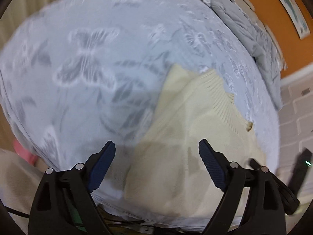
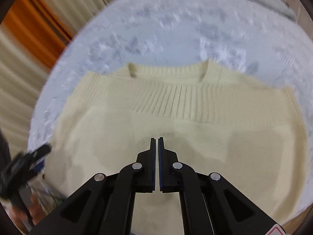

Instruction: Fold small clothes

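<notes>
A cream knit sweater (image 2: 176, 117) lies flat on a bed (image 1: 97, 49) with a pale blue butterfly cover.

The right wrist view shows the whole sweater in the middle of the frame, its ribbed collar at the top. The right tongs (image 2: 157, 140) are closed with nothing between them, above the sweater's middle. The left tongs (image 2: 37, 156) look blurry at the lower left there. The left wrist view shows only part of the sweater, at the lower right, and the left tongs (image 1: 156, 146) stand wide open and hold nothing. Only this view shows a grey garment (image 1: 254, 39) at the upper right of the bed.
</notes>
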A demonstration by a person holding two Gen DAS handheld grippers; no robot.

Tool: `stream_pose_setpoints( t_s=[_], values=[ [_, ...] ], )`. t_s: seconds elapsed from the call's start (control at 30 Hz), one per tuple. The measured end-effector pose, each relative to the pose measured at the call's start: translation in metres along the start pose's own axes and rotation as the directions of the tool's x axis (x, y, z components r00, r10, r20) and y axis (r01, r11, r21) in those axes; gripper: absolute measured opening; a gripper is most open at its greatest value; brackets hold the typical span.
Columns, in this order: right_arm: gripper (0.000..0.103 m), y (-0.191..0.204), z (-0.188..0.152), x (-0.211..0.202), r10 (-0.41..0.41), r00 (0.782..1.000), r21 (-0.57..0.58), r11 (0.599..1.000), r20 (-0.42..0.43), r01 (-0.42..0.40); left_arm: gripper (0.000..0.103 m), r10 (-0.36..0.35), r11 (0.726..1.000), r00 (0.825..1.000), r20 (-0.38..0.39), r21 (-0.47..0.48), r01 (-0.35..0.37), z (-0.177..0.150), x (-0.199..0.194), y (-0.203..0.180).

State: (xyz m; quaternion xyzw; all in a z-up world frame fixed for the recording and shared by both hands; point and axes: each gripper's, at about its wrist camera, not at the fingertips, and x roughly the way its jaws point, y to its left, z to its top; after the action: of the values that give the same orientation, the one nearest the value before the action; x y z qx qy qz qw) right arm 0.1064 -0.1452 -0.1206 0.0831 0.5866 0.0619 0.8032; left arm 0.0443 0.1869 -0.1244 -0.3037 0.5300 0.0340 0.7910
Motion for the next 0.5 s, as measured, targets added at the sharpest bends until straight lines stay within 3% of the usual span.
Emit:
stream_pose_setpoints(
  t_s=[0.1,0.2,0.23,0.27,0.3,0.37,0.5],
  values=[
    [0.0,-0.001,0.0,0.025,-0.009,0.999,0.021,1.0,-0.05,0.01,0.087,0.0,0.999,0.999,-0.033,-0.033,-0.002,-0.004,0.018,0.013],
    [0.0,-0.001,0.002,0.025,-0.012,0.998,0.015,1.0,-0.06,0.013,0.091,0.007,1.0,1.0,-0.014,0.016,-0.007,-0.01,0.026,0.008],
    [0.0,-0.003,0.001,0.024,-0.01,0.998,0.008,1.0,-0.063,0.01,0.087,0.028,0.997,0.999,-0.026,0.071,-0.026,-0.011,0.029,-0.001],
    [0.0,-0.004,0.0,0.024,-0.006,0.998,0.002,1.0,-0.066,0.007,0.06,0.025,0.993,0.999,-0.036,0.12,-0.02,-0.012,0.03,-0.01],
    [0.0,-0.003,0.002,0.028,-0.005,0.998,0.0,1.0,-0.069,0.005,0.044,-0.016,0.987,0.998,-0.063,0.156,0.025,-0.011,0.032,-0.018],
    [0.0,-0.002,0.005,0.032,-0.006,0.997,-0.003,1.0,-0.073,0.006,0.025,0.009,0.987,0.997,-0.073,0.158,0.003,-0.008,0.029,-0.027],
    [0.0,0.005,0.006,0.036,-0.035,0.997,-0.032,0.999,-0.065,0.033,0.019,-0.058,0.987,0.998,-0.034,0.145,0.062,-0.006,-0.001,-0.042]
  ],
)
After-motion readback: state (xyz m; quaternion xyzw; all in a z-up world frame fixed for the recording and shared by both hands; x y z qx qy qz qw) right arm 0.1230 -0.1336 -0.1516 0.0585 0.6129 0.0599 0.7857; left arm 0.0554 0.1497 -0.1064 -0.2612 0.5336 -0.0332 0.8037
